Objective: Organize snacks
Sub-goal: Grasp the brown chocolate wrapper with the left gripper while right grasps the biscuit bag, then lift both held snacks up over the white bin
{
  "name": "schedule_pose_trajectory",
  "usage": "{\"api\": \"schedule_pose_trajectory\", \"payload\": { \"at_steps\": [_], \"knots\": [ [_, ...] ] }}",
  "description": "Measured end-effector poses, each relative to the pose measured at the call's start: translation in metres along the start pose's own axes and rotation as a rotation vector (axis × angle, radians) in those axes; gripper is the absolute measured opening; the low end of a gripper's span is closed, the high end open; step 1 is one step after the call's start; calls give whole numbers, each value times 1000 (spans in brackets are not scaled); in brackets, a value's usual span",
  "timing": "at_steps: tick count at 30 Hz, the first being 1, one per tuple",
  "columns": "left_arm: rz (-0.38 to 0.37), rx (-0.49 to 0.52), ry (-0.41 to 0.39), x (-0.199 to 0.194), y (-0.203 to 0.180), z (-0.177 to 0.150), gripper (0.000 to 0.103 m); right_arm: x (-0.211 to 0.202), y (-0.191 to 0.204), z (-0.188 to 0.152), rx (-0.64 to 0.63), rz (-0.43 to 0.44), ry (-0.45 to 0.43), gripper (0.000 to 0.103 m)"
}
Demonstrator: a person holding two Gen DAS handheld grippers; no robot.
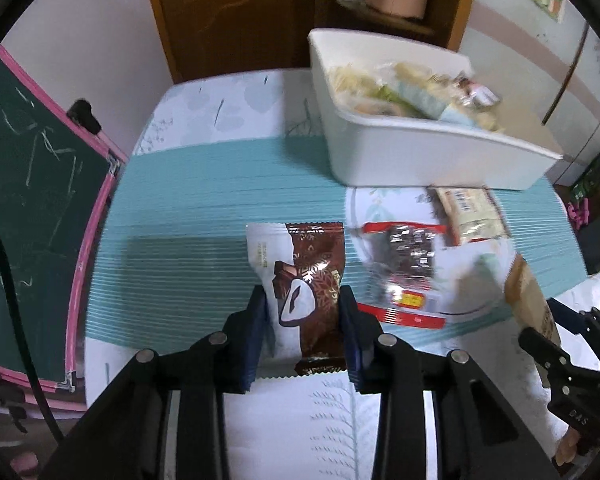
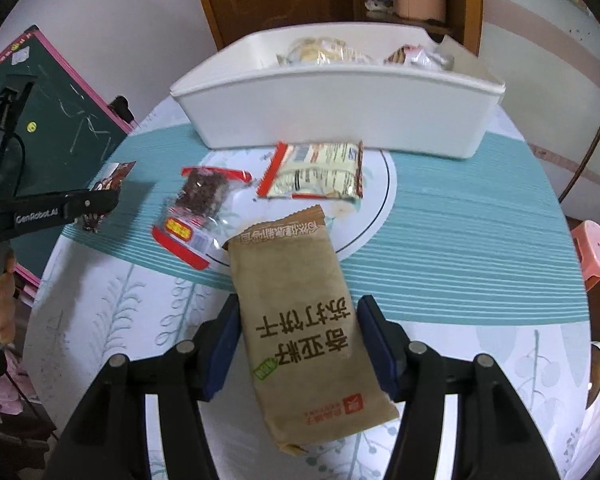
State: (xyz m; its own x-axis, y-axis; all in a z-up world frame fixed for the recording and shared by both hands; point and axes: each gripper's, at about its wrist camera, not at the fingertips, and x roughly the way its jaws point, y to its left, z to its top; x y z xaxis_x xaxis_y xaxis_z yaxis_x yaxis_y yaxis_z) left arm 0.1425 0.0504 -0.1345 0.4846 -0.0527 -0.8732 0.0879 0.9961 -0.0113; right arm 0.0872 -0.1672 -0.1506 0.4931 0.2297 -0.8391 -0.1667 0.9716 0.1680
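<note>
My left gripper (image 1: 303,312) is shut on a brown and white chocolate snack packet (image 1: 300,280), held above the table; it also shows at the left of the right wrist view (image 2: 108,184). My right gripper (image 2: 296,320) is shut on a tan cracker packet (image 2: 296,312), held above the table's near side. A white bin (image 1: 420,160) with several snacks stands at the back (image 2: 340,112). A clear red-edged packet of dark snacks (image 2: 196,208) and a cream packet with red trim (image 2: 316,172) lie on the table in front of the bin.
The round table (image 2: 460,220) has a teal and white cloth. A green chalkboard with a pink frame (image 1: 40,200) stands at the left. A wooden door (image 2: 280,0) and a shelf are behind. A pink stool (image 2: 592,248) stands at the right.
</note>
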Motion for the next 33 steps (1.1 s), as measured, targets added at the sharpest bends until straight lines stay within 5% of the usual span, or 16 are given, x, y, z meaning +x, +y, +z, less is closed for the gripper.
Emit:
{"api": "schedule_pose_trajectory", "payload": {
  "at_steps": [19, 33],
  "knots": [
    [-81, 120, -235, -123, -55, 40, 32, -124, 15, 50, -12, 14, -323, 58],
    [-21, 158, -344, -162, -73, 136, 32, -166, 0, 143, 30, -40, -479, 59]
  ]
}}
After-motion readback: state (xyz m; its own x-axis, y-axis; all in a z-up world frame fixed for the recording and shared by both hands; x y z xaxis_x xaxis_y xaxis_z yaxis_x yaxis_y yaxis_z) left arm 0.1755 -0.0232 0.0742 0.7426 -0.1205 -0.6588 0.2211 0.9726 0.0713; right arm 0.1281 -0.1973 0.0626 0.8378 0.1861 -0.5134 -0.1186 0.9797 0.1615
